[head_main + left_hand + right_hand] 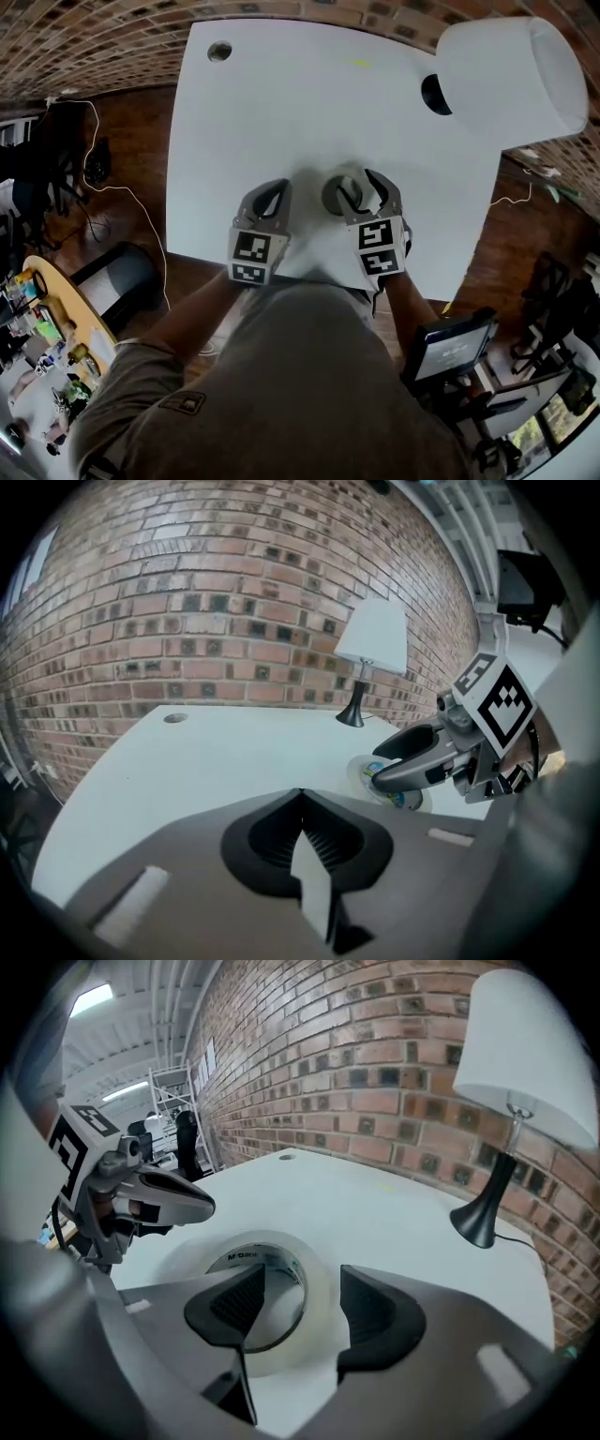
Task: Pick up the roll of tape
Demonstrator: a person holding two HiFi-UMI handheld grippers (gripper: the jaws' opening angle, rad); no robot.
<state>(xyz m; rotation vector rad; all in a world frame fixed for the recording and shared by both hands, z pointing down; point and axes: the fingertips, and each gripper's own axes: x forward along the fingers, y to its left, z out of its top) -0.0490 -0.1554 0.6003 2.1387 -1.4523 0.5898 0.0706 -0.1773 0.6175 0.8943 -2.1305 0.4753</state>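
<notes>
A roll of clear tape (336, 197) lies flat on the white table (300, 103) near its front edge. My right gripper (362, 191) stands over it, open. In the right gripper view the roll's near wall (317, 1290) sits between the jaws: the left pad (236, 1303) is inside the hole and the right pad (371, 1309) is outside, with gaps on both sides. My left gripper (270, 195) rests just left of the roll, its tips together with nothing in them (300, 795). The left gripper view shows the tape (364, 772) under the right gripper (401, 765).
A lamp with a white shade (514, 75) and a black base (434, 94) stands at the table's far right. A round cable hole (219, 51) is at the far left corner. A brick wall (234, 621) runs behind the table. The front edge lies right under both grippers.
</notes>
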